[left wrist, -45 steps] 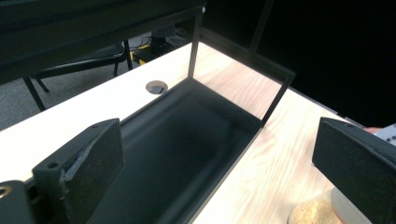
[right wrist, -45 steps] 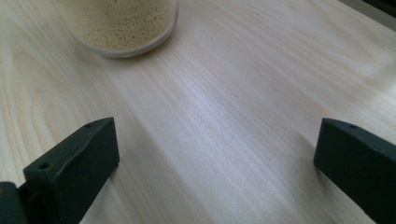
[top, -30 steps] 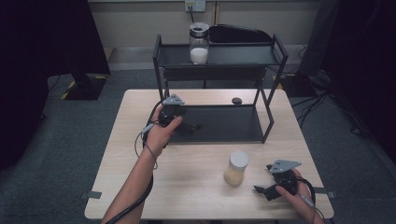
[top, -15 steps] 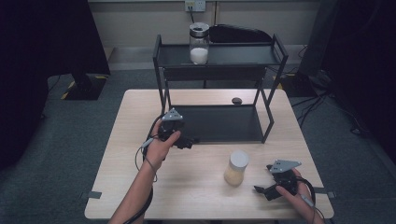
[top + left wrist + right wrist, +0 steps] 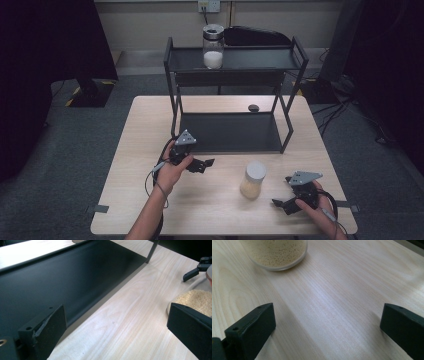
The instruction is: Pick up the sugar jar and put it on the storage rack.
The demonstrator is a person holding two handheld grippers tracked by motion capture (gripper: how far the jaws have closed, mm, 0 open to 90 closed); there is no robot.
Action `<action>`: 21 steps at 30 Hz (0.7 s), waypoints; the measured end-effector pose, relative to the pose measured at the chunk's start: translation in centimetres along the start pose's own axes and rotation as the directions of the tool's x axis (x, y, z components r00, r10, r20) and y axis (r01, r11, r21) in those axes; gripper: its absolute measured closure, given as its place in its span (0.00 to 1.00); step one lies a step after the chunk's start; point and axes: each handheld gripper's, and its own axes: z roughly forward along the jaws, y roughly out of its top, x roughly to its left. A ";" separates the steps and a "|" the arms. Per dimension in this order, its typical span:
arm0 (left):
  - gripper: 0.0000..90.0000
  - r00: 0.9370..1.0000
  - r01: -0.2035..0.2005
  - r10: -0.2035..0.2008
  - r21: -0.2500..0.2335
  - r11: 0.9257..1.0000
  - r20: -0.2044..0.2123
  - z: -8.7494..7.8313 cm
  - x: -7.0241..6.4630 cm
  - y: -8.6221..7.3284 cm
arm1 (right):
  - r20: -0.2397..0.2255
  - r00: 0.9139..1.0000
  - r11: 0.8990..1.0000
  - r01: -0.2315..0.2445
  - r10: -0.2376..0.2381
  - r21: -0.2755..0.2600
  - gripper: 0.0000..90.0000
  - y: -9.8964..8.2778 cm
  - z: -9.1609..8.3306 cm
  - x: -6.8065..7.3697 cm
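Grain jar [image 5: 253,180] stands upright on the table [image 5: 215,210], in front of the rack [image 5: 230,132], between both tools. Left gripper [image 5: 204,164] jaws wide, aimed at it, likely lining up a grasp. Right gripper [image 5: 281,205] wide, empty, near the jar.

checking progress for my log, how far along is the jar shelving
Looks done: one jar of white powder stands on the rack's top shelf. In hand: nothing yet; the left hand-held gripper points, open, toward the jar of tan grains on the table, and the right hand-held gripper sits open beside it. Left: likely grasping that jar and shelving it.
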 end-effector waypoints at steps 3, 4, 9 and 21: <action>0.02 1.000 -0.005 0.005 0.010 1.000 -0.011 0.1 -0.2 -0.7 | 0.000 1.000 1.000 0.000 0.000 0.000 0.00 0.0 0.0 0.0; 0.02 1.000 0.002 -0.002 0.007 1.000 -0.010 0.1 -0.2 -1.0 | 0.000 1.000 1.000 0.000 0.000 0.000 0.00 0.0 0.0 0.0; 0.02 0.999 0.005 -0.004 0.018 1.000 -0.032 0.0 -0.5 -2.2 | 0.000 1.000 1.000 0.000 0.000 0.000 0.00 0.0 0.0 0.0; 0.02 0.995 -0.003 0.011 0.085 0.996 -0.095 -0.4 -1.4 -5.4 | 0.000 1.000 1.000 0.000 0.000 0.000 0.00 0.0 0.0 0.0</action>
